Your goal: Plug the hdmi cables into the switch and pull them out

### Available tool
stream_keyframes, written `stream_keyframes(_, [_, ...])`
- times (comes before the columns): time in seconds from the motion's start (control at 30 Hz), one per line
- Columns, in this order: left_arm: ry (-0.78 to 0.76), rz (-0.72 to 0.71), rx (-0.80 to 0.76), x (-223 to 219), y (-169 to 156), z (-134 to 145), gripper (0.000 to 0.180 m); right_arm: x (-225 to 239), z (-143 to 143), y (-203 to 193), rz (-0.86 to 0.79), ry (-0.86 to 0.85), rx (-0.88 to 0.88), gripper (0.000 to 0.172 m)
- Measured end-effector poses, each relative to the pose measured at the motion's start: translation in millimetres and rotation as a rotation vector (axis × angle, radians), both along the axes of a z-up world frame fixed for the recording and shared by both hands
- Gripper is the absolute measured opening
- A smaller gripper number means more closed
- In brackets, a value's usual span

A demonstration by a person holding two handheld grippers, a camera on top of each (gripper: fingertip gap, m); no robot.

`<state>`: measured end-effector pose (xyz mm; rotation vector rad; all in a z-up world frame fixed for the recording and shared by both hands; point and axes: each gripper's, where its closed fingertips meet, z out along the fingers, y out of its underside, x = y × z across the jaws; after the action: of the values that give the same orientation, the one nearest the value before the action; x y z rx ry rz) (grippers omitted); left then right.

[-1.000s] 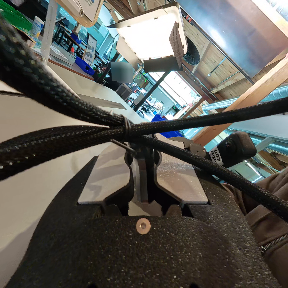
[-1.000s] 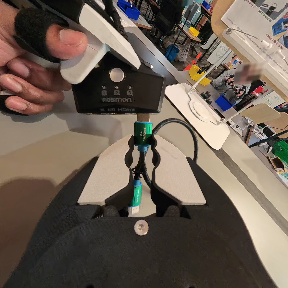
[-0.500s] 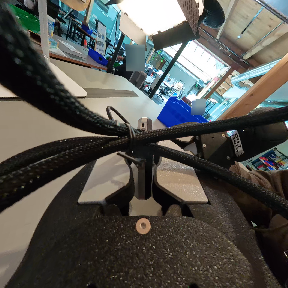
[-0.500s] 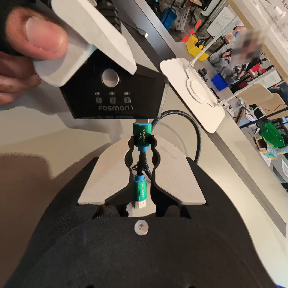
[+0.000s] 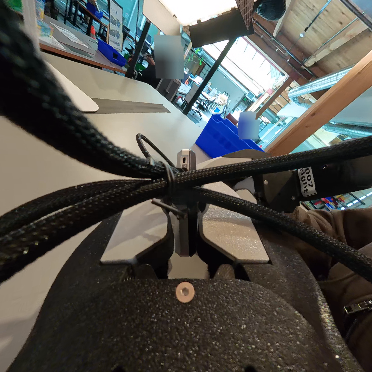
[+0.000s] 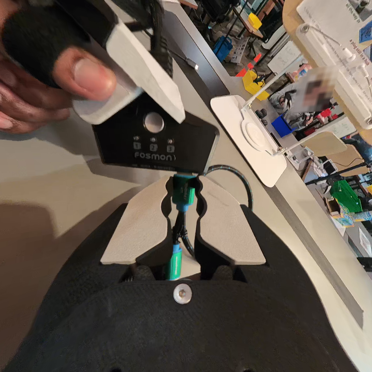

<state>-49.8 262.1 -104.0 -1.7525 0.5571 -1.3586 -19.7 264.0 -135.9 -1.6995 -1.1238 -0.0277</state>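
The left gripper point(image 6: 141, 104) pinches the black switch box point(image 6: 155, 141) edgewise above the grey table point(image 6: 40, 171). The right gripper point(image 6: 182, 189) clamps the green cable plug point(image 6: 182, 193), its metal tip meeting the box's near edge; seating it likely needs a straight, steady push.

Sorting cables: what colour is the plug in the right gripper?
Green, with a blue collar; right wrist view.
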Motion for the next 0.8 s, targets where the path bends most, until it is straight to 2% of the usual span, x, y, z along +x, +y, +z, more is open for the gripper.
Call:
stream_keyframes(0.1, [0.027,0.000,-0.003,3,0,-3,0.023,2,-1,1,-0.013,-0.004,-0.011,0.019])
stream_keyframes(0.27, [-0.044,0.045,-0.040,0,5,1,0.022,2,2,4,-0.023,0.016,-0.004,0.023])
stream_keyframes(0.43, [-0.122,0.090,-0.041,-10,9,9,0.023,13,-10,5,-0.053,-0.121,0.006,0.028])
stream_keyframes(0.53, [-0.187,0.089,-0.057,-16,9,14,0.023,16,-15,7,-0.057,-0.146,0.007,0.028])
stream_keyframes(0.8, [-0.211,0.030,-0.103,-6,-2,14,0.023,8,-7,4,-0.039,-0.144,0.090,0.016])
